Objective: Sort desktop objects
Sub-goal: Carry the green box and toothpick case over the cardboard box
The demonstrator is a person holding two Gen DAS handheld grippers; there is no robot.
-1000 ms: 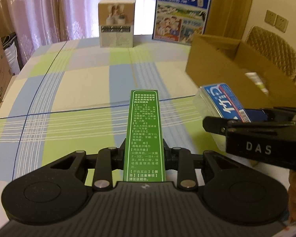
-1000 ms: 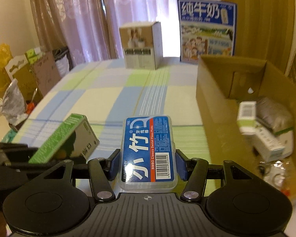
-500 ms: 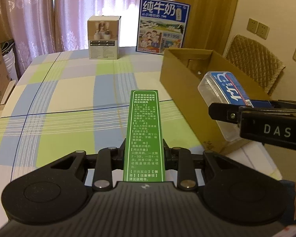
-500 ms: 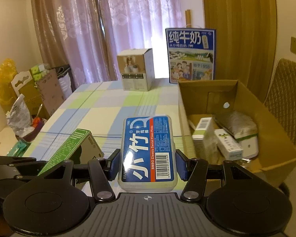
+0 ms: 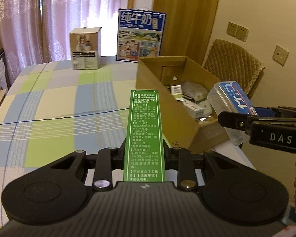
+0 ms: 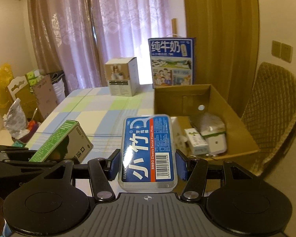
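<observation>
The left gripper [image 5: 144,154] was clamped across the long faces of the green carton [image 5: 144,134], judged light and crushable; the right gripper [image 6: 148,166] gripped the floss-pick case [image 6: 148,152], judged rigid, light and slick, by its long edges. Both were held above the table edge near the cardboard box [image 6: 244,130], whose lower contents were hard to make out.

The floss-pick case [image 6: 148,154] hides part of the cardboard box [image 6: 238,118]; its contents are too small to identify.
</observation>
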